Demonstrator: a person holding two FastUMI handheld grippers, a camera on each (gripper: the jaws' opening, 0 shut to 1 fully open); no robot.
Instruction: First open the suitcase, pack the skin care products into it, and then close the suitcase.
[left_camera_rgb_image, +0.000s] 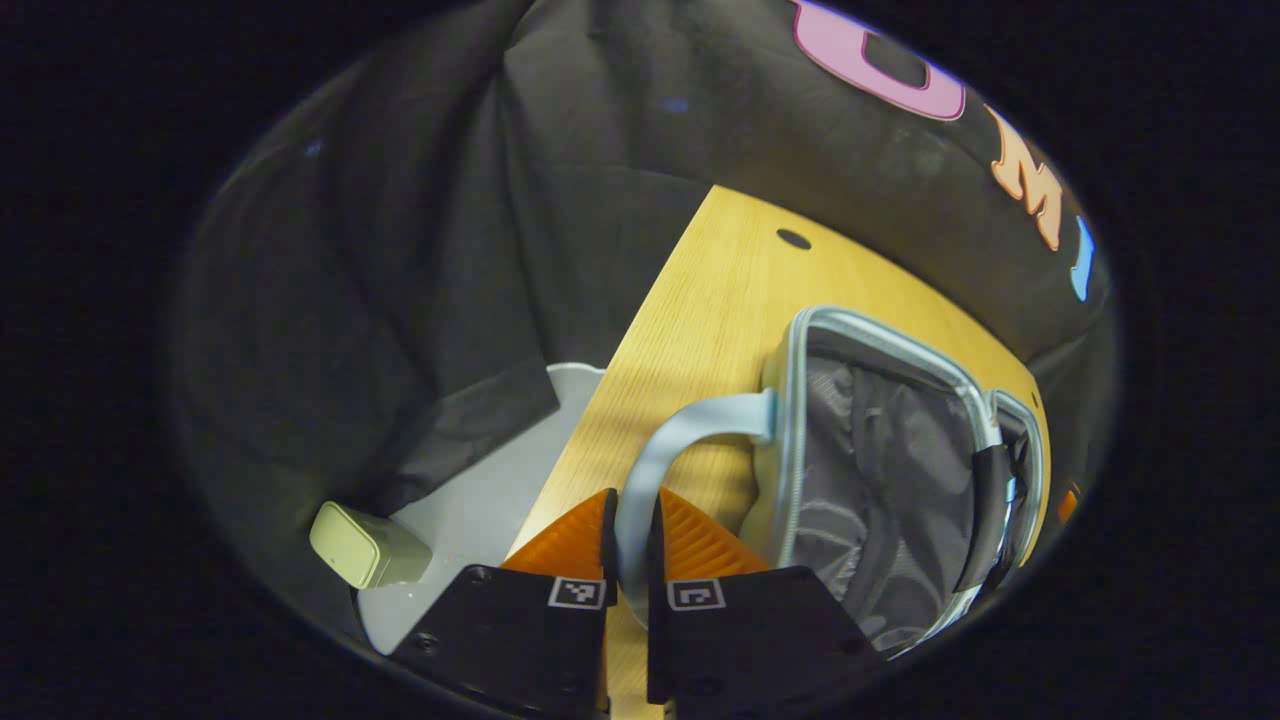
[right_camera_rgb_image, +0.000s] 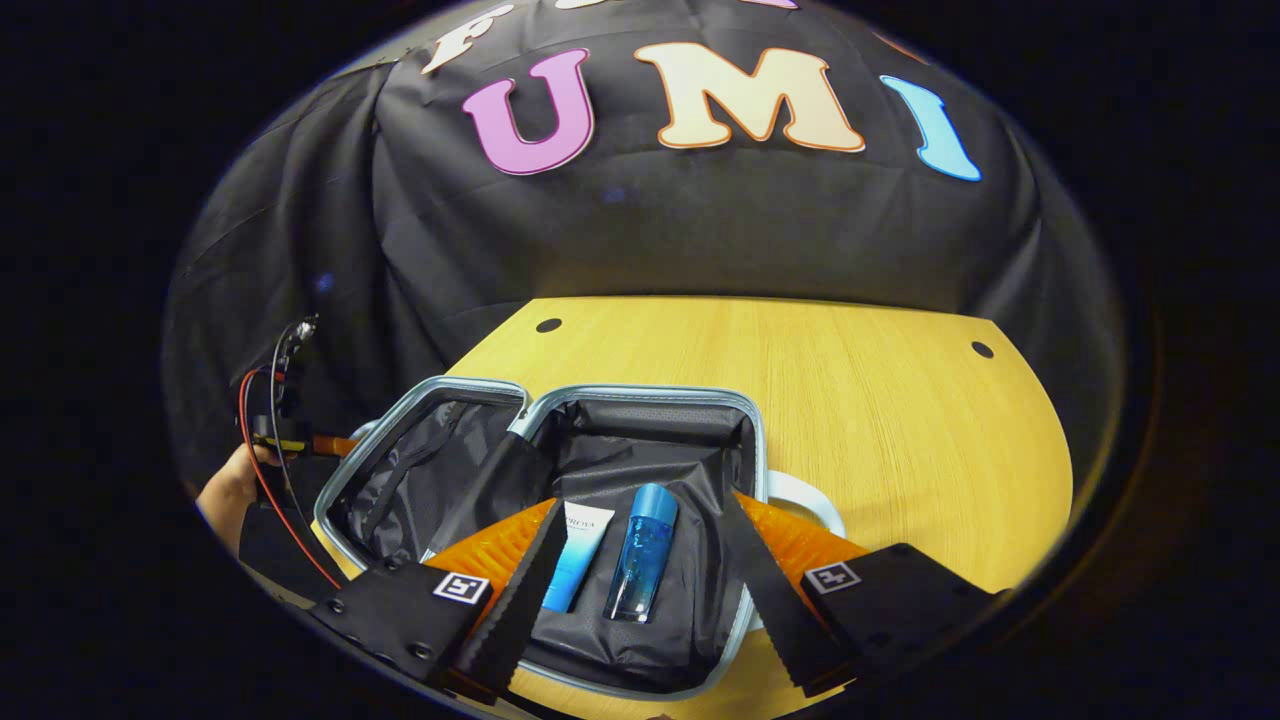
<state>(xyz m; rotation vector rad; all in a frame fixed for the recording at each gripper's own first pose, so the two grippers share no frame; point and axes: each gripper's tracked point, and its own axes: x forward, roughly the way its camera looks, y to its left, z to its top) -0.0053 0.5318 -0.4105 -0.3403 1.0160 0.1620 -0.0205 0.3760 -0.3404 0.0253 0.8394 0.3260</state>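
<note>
We see the suitcase (right_camera_rgb_image: 560, 440) lying open on the worktop (right_camera_rgb_image: 860, 400), both halves lined in dark fabric. A tube (right_camera_rgb_image: 578, 560) and a bottle (right_camera_rgb_image: 640, 550) lie side by side in the nearer half. The right gripper (right_camera_rgb_image: 640, 590) hovers over that half, jaws spread wide, holding nothing. In the left gripper view, the left gripper (left_camera_rgb_image: 630, 520) has its jaws nearly closed, both fingers pinching the pale handle (left_camera_rgb_image: 665, 450) on the case's side. A small box (left_camera_rgb_image: 365, 545) sits on the floor beside the worktop. A hand (right_camera_rgb_image: 225, 490) shows at far left of the right gripper view.
</note>
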